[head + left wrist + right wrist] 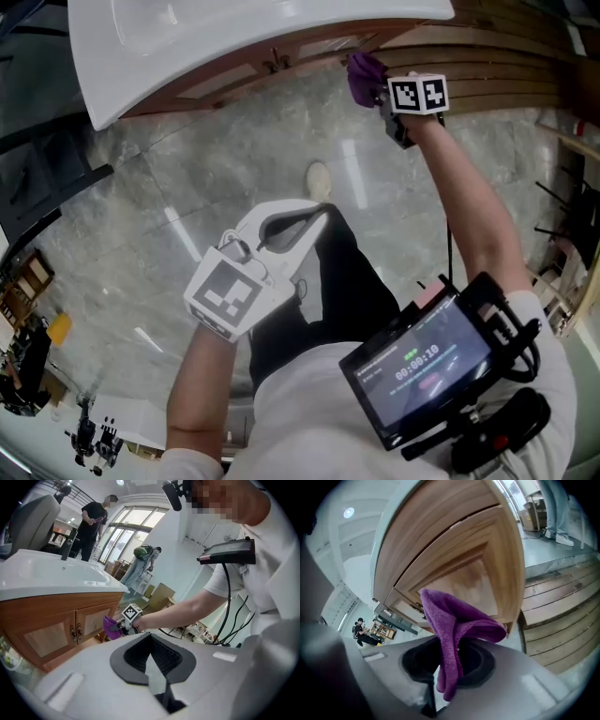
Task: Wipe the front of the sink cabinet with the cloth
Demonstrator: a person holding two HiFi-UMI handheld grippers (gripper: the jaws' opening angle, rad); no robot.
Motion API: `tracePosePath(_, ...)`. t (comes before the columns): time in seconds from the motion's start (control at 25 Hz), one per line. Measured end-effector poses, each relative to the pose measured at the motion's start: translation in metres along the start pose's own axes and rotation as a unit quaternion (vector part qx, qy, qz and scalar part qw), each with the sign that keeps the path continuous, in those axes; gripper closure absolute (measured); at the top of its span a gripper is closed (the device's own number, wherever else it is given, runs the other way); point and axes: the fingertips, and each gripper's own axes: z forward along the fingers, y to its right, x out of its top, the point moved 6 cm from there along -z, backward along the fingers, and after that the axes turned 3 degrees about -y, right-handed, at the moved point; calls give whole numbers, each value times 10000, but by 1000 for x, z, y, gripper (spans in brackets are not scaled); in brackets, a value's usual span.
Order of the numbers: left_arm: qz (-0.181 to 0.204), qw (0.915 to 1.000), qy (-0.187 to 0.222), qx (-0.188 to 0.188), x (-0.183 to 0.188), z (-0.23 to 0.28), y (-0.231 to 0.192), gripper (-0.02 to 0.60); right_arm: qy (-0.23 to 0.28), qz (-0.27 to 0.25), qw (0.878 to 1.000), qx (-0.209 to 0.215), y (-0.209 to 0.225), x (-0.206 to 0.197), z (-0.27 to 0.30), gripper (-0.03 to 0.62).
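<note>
Holding a purple cloth (364, 77) up to the right end of the sink cabinet (234, 70).

The grey marble floor (187, 169) lies open and bare between the person and the cabinet, giving wide room to the left. The white basin (234, 28) overhangs the wooden front, its rim jutting past the doors. To the right, wooden slats (487, 75) run close beside the cabinet's corner and narrow the room there. The left claw (319, 214) hangs well back over the floor, closed with nothing in it. The right claw (377, 96) reaches forward, clamped on the cloth, whose folded top stands before the lower right door panel near its outer edge; whether it touches the wood cannot be told. The paired door handles (275, 61) sit well left of the cloth.
</note>
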Motion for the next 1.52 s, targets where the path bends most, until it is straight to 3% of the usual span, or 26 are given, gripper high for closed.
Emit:
tracePosePath(0.28, -117, 9993, 233, 253, -31, -52, -1, 578, -466, -580, 9950, 671, -117, -23, 71, 534)
tracePosePath(0.64, -452, 9942, 531, 823, -78, -143, -17, 578, -957, -1359, 9771, 1330, -275, -32, 192, 534)
tracePosePath(0.88, -727, 9883, 717, 1135, -113, -192, -28, 578, -1108, -1591, 9687, 1553, -346, -30, 254, 534)
tracePosePath(1.16, -960, 9825, 870, 1337, -132, -218, -33, 578, -1289, -1931, 9633, 1351, -361, -16, 293, 534)
tracePosePath(1.52, -964, 9835, 890, 1243, -132, -210, -46, 578, -1213, -1816, 9710, 975, -316, -2, 286, 534)
